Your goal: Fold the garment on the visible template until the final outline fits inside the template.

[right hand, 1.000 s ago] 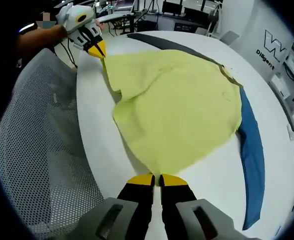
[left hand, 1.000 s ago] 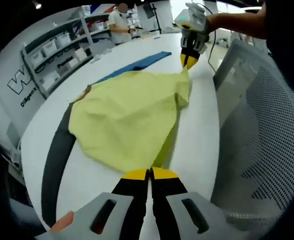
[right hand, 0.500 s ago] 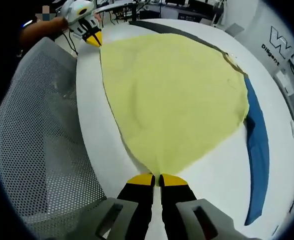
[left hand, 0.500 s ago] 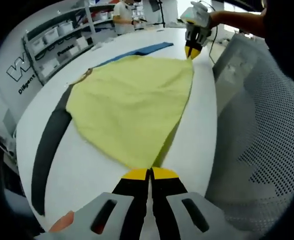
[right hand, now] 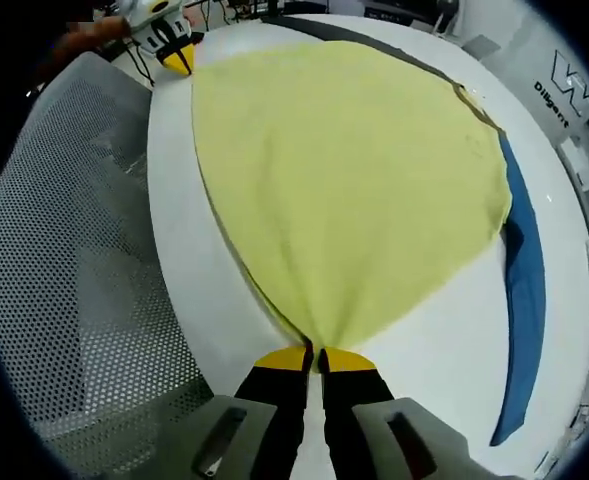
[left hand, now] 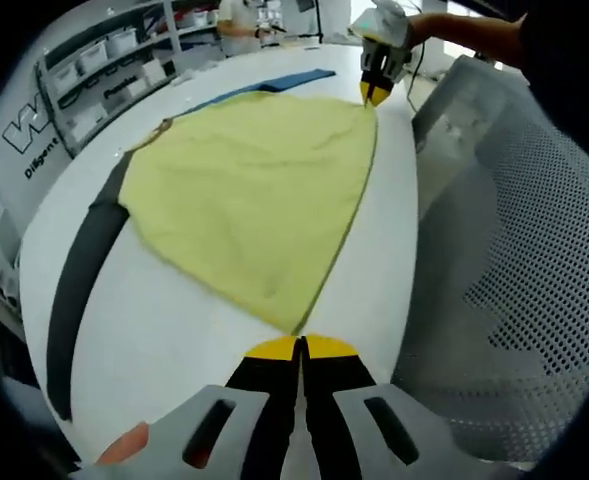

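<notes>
Both grippers are clamped on the yellow garment (left hand: 249,195) — the left gripper (left hand: 300,347) pinches one corner at the near edge of the white bench (left hand: 174,330), jaws closed tight on the cloth, and the right gripper (right hand: 316,358) grips the opposite corner the same way. In the left gripper view the right gripper appears far off at the top, its yellow tips on the other end of the same taut edge. The garment lies spread flat on the bench, with a blue strip (right hand: 522,300) and a dark strip (left hand: 79,290) peeking out beyond it. A mesh chair (right hand: 74,280) sits beside the bench. This looks like the stretch-and-lay step of a fold. Next comes carrying this edge over — evenly, hands level — so the outline shrinks.
</notes>
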The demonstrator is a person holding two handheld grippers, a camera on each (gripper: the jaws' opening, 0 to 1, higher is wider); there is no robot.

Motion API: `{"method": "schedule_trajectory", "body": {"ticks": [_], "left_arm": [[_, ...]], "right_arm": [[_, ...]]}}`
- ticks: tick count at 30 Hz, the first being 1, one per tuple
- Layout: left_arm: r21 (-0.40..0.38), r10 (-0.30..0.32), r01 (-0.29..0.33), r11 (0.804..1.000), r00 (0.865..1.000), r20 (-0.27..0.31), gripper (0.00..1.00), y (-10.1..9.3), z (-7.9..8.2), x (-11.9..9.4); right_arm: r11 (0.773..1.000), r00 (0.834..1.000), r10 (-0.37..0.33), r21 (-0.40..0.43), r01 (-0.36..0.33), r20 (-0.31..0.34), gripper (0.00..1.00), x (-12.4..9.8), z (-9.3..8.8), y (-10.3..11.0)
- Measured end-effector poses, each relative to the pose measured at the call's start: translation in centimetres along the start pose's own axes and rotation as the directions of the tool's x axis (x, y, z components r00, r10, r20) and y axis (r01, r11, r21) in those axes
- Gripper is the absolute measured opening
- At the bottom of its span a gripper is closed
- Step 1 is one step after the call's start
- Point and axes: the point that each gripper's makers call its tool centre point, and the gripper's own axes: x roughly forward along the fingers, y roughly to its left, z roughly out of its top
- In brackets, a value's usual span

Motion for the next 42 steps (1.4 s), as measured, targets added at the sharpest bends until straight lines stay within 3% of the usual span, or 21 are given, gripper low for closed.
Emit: {"method": "schedule_trajectory", "body": {"ticks": [6, 12, 15, 21, 24, 26, 31, 40, 42], "left_arm": [[-0.012, -0.001, 0.001, 1.0, 1.0, 0.03, 0.0, 0.1, 1.1, -0.4], [-0.066, 0.029, -0.021, 0.998, 0.99, 0.135, 0.0, 1.3, 3.7, -1.1], [-0.088, 0.062, -0.047, 0.995, 0.984, 0.17, 0.0, 2.2, 4.7, -0.5], [-0.093, 0.068, -0.055, 0.994, 0.987, 0.146, 0.0, 2.5, 4.5, 2.0], [-0.045, 0.033, -0.031, 0.999, 0.997, 0.067, 0.0, 1.6, 3.2, 3.0], [-0.07, 0.041, -0.033, 0.997, 0.993, 0.113, 0.0, 2.0, 4.0, 2.8], [-0.073, 0.01, -0.003, 0.997, 0.995, 0.102, 0.0, 0.9, 3.8, 2.5], [-0.076, 0.016, -0.008, 0.997, 0.995, 0.103, 0.0, 1.0, 3.9, 2.7], [-0.089, 0.019, -0.009, 0.996, 0.994, 0.109, 0.0, 1.1, 4.0, 2.7]], "right_arm": [[1.0, 1.0, 0.028, 0.007, -0.028, -0.003, 0.04, -0.1, -0.2, 0.4], [0.999, 0.999, 0.042, 0.006, -0.042, -0.002, 0.08, -0.1, -0.2, 0.6], [0.999, 0.999, 0.041, 0.004, -0.041, -0.008, 0.07, -0.1, -0.1, 0.6], [0.999, 0.999, 0.04, 0.008, -0.04, -0.013, 0.06, -0.1, -0.2, 0.4], [0.999, 0.999, 0.032, 0.004, -0.032, -0.007, 0.06, -0.1, -0.2, 0.5], [1.0, 1.0, 0.026, 0.006, -0.026, -0.002, 0.05, -0.1, -0.1, 0.4], [1.0, 1.0, 0.019, 0.014, -0.019, 0.001, 0.04, -0.1, -0.1, 0.0], [0.997, 0.999, 0.046, 0.056, -0.046, -0.01, 0.09, -0.2, -0.4, 0.4], [0.993, 0.998, 0.069, 0.091, -0.07, 0.013, 0.1, -0.6, -0.1, 0.7]]}}
